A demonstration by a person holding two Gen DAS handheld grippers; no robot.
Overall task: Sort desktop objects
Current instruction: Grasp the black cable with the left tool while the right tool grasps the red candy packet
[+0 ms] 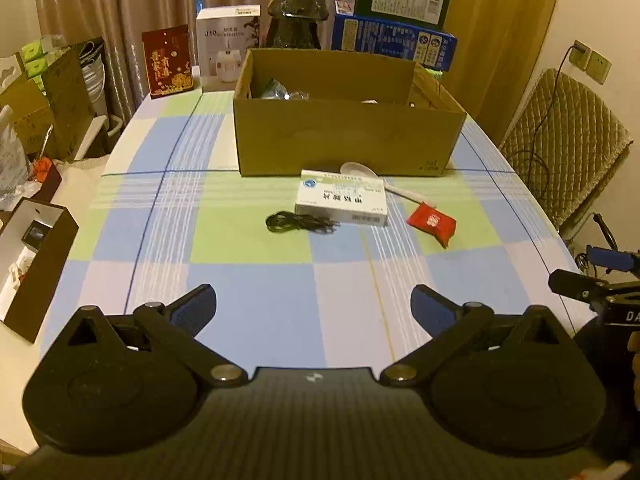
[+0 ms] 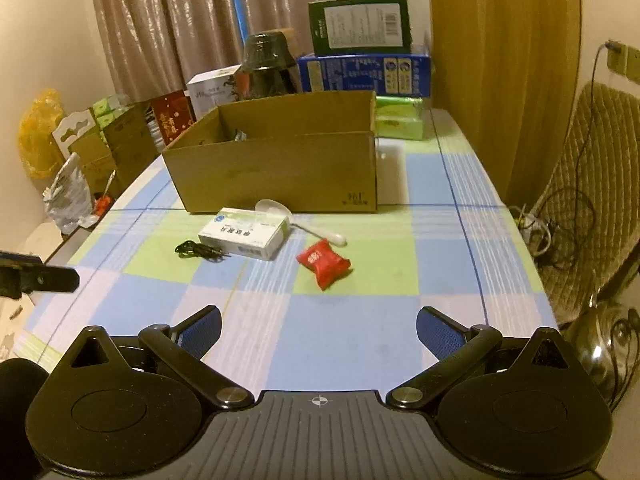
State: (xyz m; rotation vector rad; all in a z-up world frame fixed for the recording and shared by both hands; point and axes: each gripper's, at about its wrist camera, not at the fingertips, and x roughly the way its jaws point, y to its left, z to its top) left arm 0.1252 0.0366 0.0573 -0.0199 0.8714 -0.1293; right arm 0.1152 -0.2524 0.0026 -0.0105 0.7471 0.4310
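On the checked tablecloth lie a white medicine box [image 1: 343,199] [image 2: 245,233], a coiled black cable [image 1: 298,222] [image 2: 199,251] to its left, a white plastic spoon [image 1: 370,176] [image 2: 298,221] behind it, and a red packet [image 1: 432,220] [image 2: 324,263] to its right. An open cardboard box [image 1: 344,136] [image 2: 280,168] stands behind them with some items inside. My left gripper [image 1: 314,306] is open and empty, well short of the objects. My right gripper [image 2: 318,330] is open and empty, also short of them.
Behind the cardboard box stand a dark vase [image 1: 294,16], a white carton [image 1: 226,48], a red carton [image 1: 168,60] and blue and green cartons [image 1: 394,40]. Green packs [image 2: 400,118] lie beside the box. A padded chair [image 1: 560,140] stands right, storage boxes [image 1: 36,260] left.
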